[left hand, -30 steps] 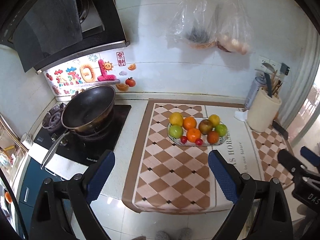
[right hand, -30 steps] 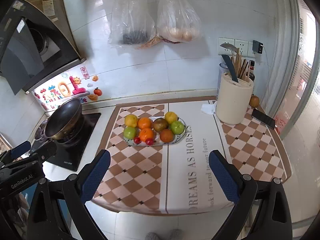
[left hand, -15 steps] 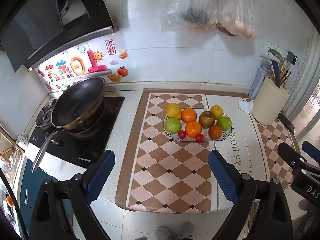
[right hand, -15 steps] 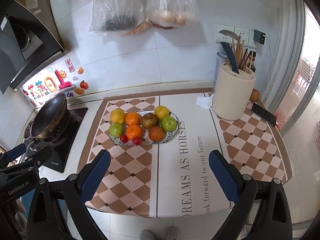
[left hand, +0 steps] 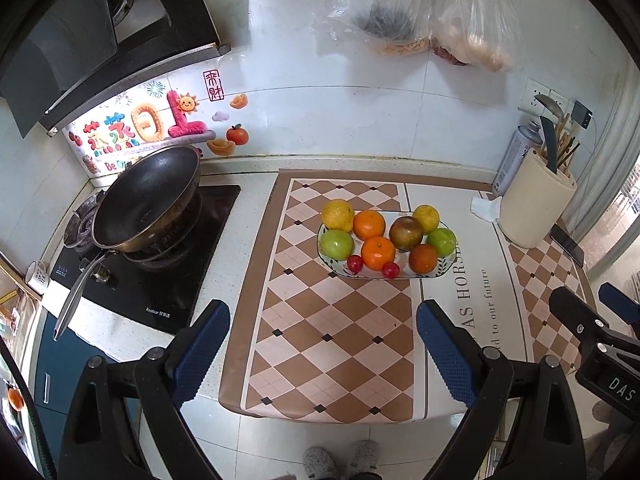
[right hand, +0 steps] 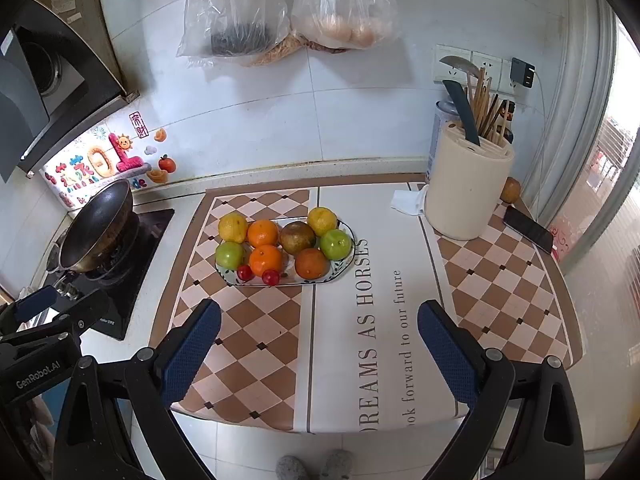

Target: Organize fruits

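**Fruit gathered on one plate; both tongs spread, empty, held back from the counter edge**

Ten pieces of fruit, packed touching on an oval patterned plate [left hand: 440, 271] in the middle of a checked counter mat [left hand: 332, 340]. Back row: yellow citrus [left hand: 338, 215], orange [left hand: 369, 224], brownish apple-like fruit [left hand: 406, 231], smaller yellow citrus [left hand: 426, 218]. Front row: green apple [left hand: 337, 244], second orange [left hand: 378, 253], darker reddish orange [left hand: 423, 258], second green apple [left hand: 441, 241]. Two small red fruits [left hand: 355, 264] at the near rim.

Compared with a second ago: same fruit, same places on the plate; only the viewpoints shifted, now tilted further down, with more of the mat's near edge and the floor in sight. No fruit moved in that time.

Left gripper [left hand: 322, 350] spread wide, nothing between the pads, hovering near the counter's front edge. Right gripper [right hand: 318, 352] likewise spread and empty, at a similar distance.

One more round brownish fruit [right hand: 510, 189] apart from the rest, behind a cream utensil holder [right hand: 464, 196] beside a phone [right hand: 528, 229]. Further out: a wok [left hand: 146, 196] on the stove at left, two plastic bags [right hand: 288, 12] hanging on the tiled wall.

Judgement: fits either a finished arrangement or fruit yet to be sorted further.
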Demonstrator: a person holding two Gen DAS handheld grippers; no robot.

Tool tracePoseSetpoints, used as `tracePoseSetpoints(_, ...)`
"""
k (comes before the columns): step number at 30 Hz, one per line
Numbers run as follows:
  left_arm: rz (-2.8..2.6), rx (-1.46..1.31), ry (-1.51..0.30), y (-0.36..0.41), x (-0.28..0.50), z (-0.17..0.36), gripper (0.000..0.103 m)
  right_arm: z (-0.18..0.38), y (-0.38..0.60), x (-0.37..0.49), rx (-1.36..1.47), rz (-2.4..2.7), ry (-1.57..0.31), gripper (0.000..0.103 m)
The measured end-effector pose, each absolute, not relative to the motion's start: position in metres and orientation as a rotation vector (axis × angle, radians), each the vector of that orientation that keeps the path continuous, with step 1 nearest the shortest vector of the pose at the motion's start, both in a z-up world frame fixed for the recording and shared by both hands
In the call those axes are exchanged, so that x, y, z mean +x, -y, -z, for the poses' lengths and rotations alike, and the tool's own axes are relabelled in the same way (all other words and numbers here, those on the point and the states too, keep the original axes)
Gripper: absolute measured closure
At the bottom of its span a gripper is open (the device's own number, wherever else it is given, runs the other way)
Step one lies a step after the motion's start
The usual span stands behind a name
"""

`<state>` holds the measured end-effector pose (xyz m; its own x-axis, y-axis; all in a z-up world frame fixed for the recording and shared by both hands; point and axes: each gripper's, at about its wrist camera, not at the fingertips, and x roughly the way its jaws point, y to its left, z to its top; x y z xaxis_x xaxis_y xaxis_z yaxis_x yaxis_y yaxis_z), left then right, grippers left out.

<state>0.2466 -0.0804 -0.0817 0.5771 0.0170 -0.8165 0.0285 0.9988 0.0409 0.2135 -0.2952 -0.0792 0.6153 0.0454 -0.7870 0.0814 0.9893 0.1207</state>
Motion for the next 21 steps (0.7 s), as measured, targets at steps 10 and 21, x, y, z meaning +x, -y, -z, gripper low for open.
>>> tracePoseSetpoints(10,0.007,0.045,-0.957,0.0846,0.2424,0.0814,0.007,0.0787,0.2967,0.2112,0.141,0.008,-0.897,0.002)
tracePoseSetpoints(21,0.001,0.035,-0.946,0.0844,0.2368,0.0763,0.000,0.0770,0.2959,0.2092,0.141,0.009,-0.897,0.002)
